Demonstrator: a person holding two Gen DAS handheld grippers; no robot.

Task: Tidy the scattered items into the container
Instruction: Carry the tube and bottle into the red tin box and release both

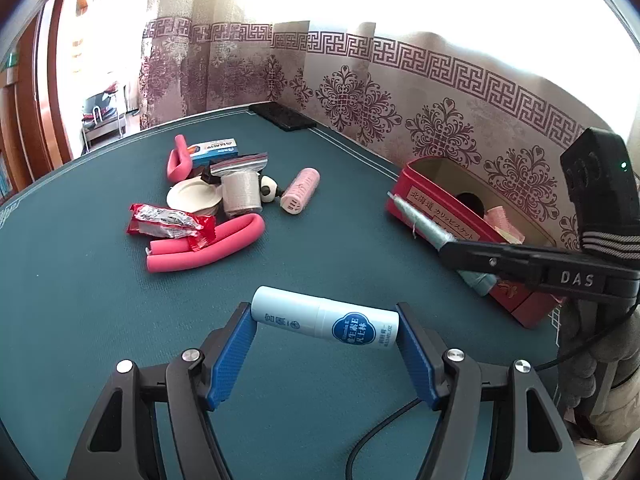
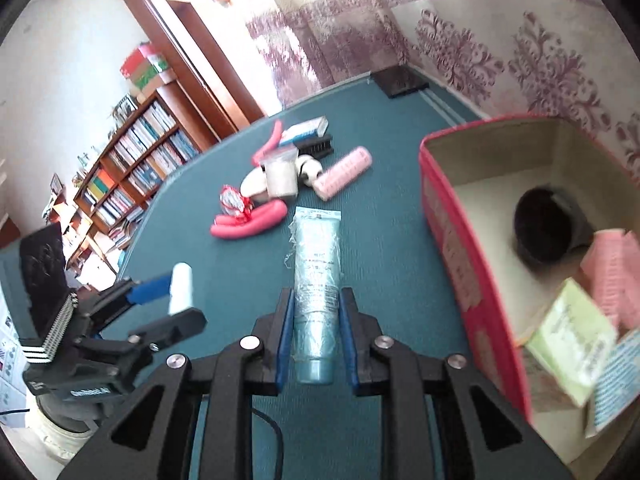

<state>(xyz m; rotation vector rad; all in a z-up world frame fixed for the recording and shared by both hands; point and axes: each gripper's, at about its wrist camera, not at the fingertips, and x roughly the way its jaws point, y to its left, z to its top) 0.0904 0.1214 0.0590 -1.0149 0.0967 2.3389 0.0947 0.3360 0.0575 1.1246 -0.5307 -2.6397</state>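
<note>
Clamped crosswise in the left gripper (image 1: 325, 326): a pale blue stick tube (image 1: 325, 320), held by its two ends between the blue pads (image 1: 232, 350), lifted above the teal table mat (image 1: 80, 300); round blue label partly readable as "Vitamin E" with Chinese characters beside it. Closed on a teal cream tube (image 2: 317, 276) in the right gripper (image 2: 316, 332), cap toward the camera, crimped end pointing far, fine print on the body too small to read. Seen from the left wrist view, the right gripper's black body marked "DAS" (image 1: 576, 278), hanging just in front of the red container (image 1: 424, 204) at the right. Open-topped red container (image 2: 452, 248) near the patterned curtain, its label strip printed with Japanese text beginning "北海道". Inside it: a black cup (image 2: 548, 228), a pink hair roller (image 2: 614, 272), a pale green box (image 2: 572, 336) and a blue-printed leaflet, lettering blurred. Scattered far left on the mat: bent pink foam rods (image 1: 208, 248), a red snack wrapper (image 1: 168, 222) with illegible print, a white dish (image 1: 194, 196), a ribbed beige cup (image 1: 241, 194), a second pink roller (image 1: 301, 190), a blue-and-white box (image 1: 214, 148) with unreadable writing. Black pad (image 1: 282, 116) at the far edge.
</note>
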